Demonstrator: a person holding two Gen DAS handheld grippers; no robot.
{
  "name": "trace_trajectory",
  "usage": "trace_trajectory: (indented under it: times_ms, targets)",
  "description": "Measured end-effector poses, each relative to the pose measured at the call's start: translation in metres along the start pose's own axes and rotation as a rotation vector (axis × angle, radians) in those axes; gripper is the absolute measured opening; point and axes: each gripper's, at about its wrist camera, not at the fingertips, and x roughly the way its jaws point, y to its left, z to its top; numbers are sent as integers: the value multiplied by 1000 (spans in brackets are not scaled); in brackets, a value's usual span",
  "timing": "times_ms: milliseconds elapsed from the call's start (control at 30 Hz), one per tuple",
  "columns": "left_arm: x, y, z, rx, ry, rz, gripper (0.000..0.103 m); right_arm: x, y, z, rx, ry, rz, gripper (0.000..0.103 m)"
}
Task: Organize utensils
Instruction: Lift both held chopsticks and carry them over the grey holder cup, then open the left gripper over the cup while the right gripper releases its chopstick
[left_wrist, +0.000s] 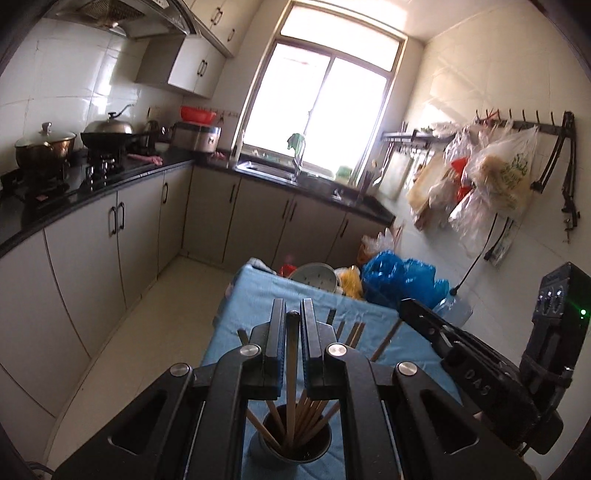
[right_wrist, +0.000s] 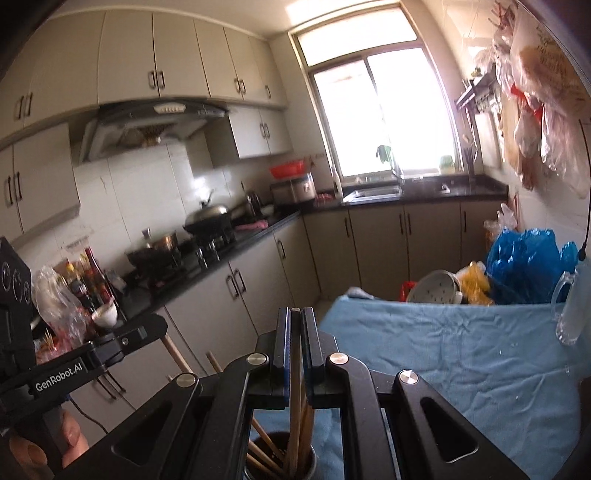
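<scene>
A chopstick (left_wrist: 291, 354) stands pinched in each of my grippers, left (left_wrist: 292, 314) and right (right_wrist: 296, 321), over the cup (left_wrist: 290, 448) of chopsticks on the blue cloth (right_wrist: 461, 354). Light, stiff, slippery wood; I judge mid-shaft holds best.

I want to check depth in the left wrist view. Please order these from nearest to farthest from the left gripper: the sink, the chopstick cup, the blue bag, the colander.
1. Chopstick cup: directly under the left gripper, on the blue cloth.
2. Colander: at the table's far end, centre.
3. Blue bag: far end, right; too close to the colander to rank surely.
4. Sink: under the window.
</scene>
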Motion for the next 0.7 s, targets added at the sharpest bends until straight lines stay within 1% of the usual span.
trace_trajectory:
  times_ms: [200,267,300,333,367,400,433,467,500,533,567,600,633,700]
  targets:
    - [7,-6,-11,19,24,16,8,22,-13,-18,29,81,-14,7]
    - [5,-6,-12,15,28,18,11,25,-16,-23,33,91,-23,7]
    - [3,-6,-12,14,28,17,15,25,-18,-24,40,92,-30,8]
    - [1,-6,-13,12,24,19,20,25,-21,-24,51,95,-28,12]
    - [-2,-7,-13,12,18,22,21,25,-22,-24,61,97,-25,24]
    - [-6,-9,-14,13,11,25,22,23,-26,-24,83,97,-19,31]
    - [-10,-10,-15,16,6,26,23,22,-27,-23,92,94,-17,42]
    - [-15,-12,-16,22,0,28,24,18,-29,-22,102,84,-18,44]
    - [-20,-15,-18,27,-7,33,29,15,-30,-21,102,78,-22,44]
    - [-26,-18,-21,33,-16,42,36,12,-30,-20,101,73,-25,44]
    - [-31,-21,-23,40,-24,48,40,8,-30,-19,101,67,-29,44]
    - [-36,-24,-26,49,-32,54,45,1,-32,-19,104,61,-35,45]
    - [-41,-27,-29,58,-40,60,51,-3,-33,-19,105,58,-39,48]
    - [-49,-35,-38,73,-51,70,56,-16,-37,-22,110,48,-55,53]
